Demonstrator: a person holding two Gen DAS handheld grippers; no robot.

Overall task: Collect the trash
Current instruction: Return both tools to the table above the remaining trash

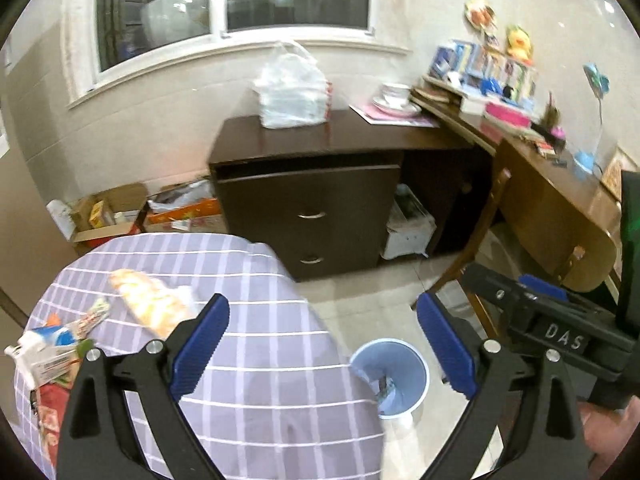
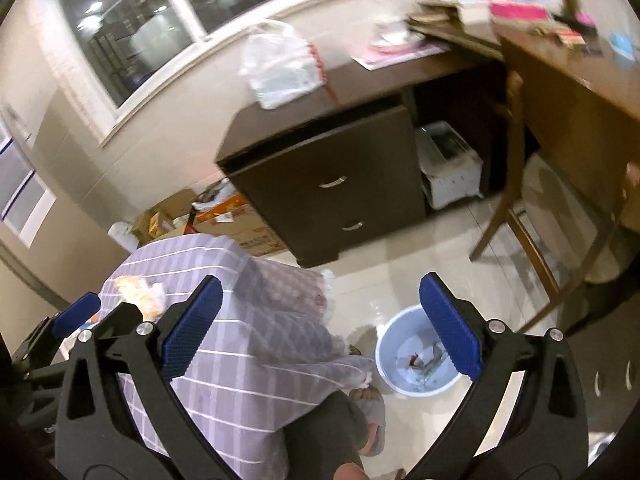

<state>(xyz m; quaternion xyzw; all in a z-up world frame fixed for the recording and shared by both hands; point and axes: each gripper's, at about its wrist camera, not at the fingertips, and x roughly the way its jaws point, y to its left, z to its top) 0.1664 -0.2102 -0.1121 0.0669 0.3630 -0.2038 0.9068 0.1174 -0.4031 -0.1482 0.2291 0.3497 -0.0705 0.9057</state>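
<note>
A table with a checked cloth [image 1: 248, 360] fills the lower left of the left wrist view, with an orange wrapper [image 1: 150, 304] on it and more packets [image 1: 52, 352] at its left edge. The waste bin [image 1: 394, 376] stands on the floor just right of the table, scraps [image 2: 424, 362] lying in it. Behind the table, at frame centre, sits a drawer cabinet [image 1: 312, 216] with a plastic bag [image 1: 290, 92] on top. Cardboard boxes [image 1: 108, 212] lie left of the cabinet; a wooden desk [image 1: 560, 208] stands at the right.
</note>
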